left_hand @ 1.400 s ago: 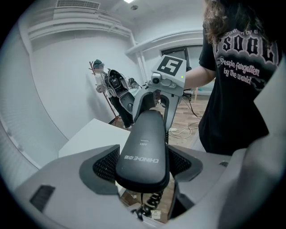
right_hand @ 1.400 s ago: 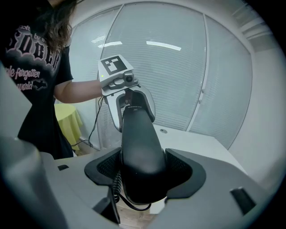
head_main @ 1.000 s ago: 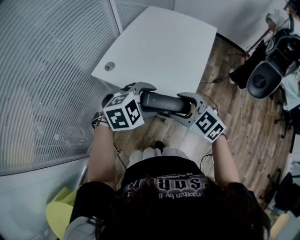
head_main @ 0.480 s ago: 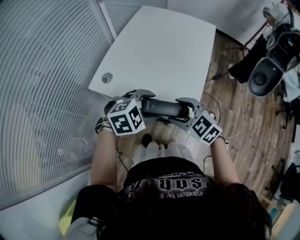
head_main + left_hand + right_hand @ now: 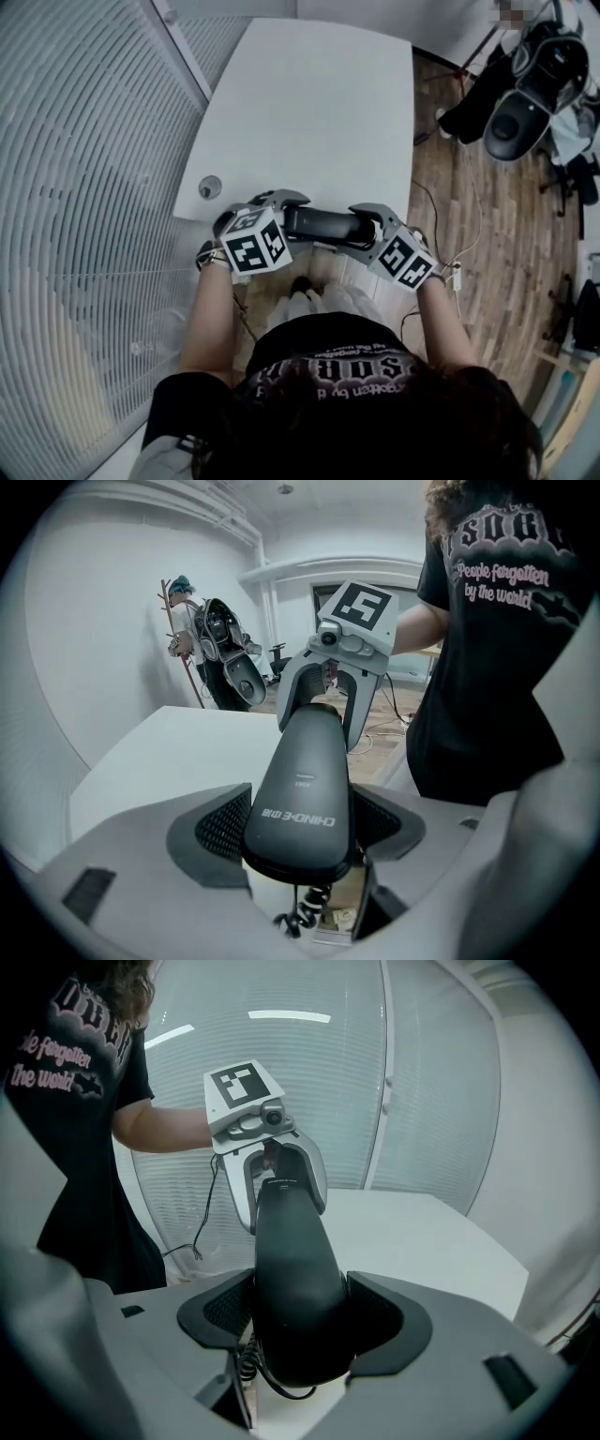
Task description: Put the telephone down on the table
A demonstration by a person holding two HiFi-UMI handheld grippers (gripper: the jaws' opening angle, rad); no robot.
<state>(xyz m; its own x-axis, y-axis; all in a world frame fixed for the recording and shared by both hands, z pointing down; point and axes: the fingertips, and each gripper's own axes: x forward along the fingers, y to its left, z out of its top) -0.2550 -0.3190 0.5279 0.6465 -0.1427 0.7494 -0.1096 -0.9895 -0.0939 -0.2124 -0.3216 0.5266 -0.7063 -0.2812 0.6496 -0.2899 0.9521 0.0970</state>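
Telephone [image 5: 323, 223] nearer table [image 5: 309, 94] (one, two claws [image 5: 279, 208] [image 5: 368, 217])

An office or meeting room. A white table [image 5: 309, 103] with rounded corners fills the middle of the head view, with a round cable port [image 5: 210, 187] set near one corner. Beside it runs a glass wall [image 5: 84, 187] covered in fine horizontal frosted stripes and split by a pale upright frame [image 5: 183, 52]. The floor [image 5: 497, 234] is wood plank, with cables [image 5: 433, 217] trailing across it next to the table. The other walls are plain white. By the far wall stands a coat stand [image 5: 194, 682] hung with dark, bulky gear [image 5: 225, 663], too small to identify. A black corded telephone [image 5: 323, 223] is near the table's edge.
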